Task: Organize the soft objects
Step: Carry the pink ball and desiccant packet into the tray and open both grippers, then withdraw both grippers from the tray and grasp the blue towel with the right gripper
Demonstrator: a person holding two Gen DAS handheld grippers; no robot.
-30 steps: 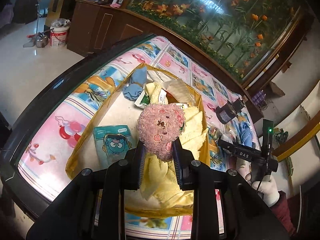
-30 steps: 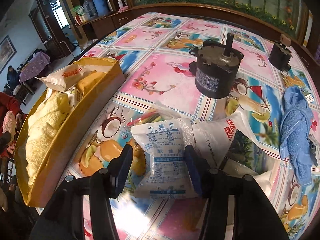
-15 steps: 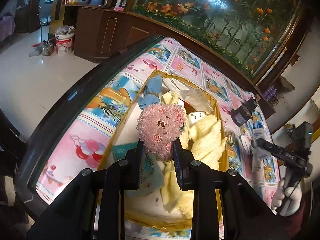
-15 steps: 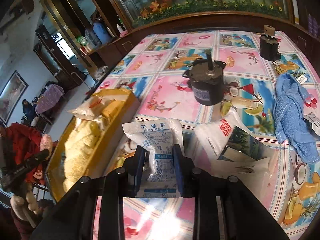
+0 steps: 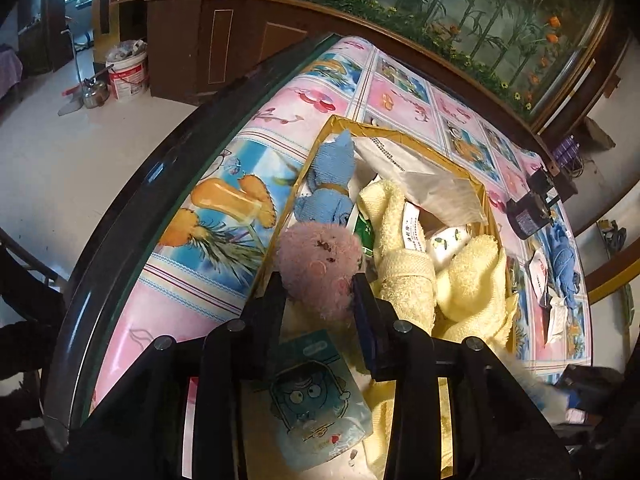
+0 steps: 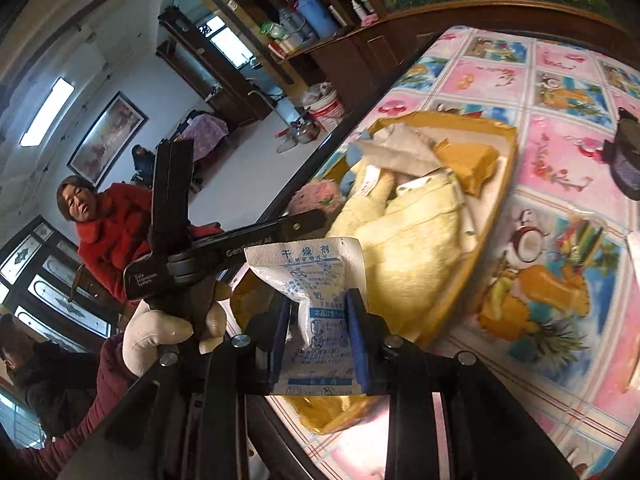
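A yellow tray (image 5: 400,132) on the flowered table holds a yellow towel (image 5: 460,280), a blue cloth (image 5: 332,176), a white bag (image 5: 420,176) and a teal cartoon packet (image 5: 316,400). My left gripper (image 5: 318,292) hangs low over the tray's near left side with a pink plush toy (image 5: 320,264) between its pads. Its jaws are opening, and the plush still fills the gap and touches both pads. My right gripper (image 6: 318,316) is shut on a white desiccant packet (image 6: 316,304), held in the air beside the tray's (image 6: 496,208) near end. The plush (image 6: 316,196) also shows there.
A black motor (image 5: 528,216), a blue towel (image 5: 564,256) and loose packets (image 5: 540,276) lie on the table right of the tray. The table's dark rim (image 5: 160,184) runs close along the tray's left. A gloved hand (image 6: 160,328) holds the left gripper. A person in red (image 6: 108,232) sits beyond.
The right gripper closed on the desiccant packet, lifted it off the table and swung left toward the tray. The left gripper carried the plush lower, toward the tray's left side.
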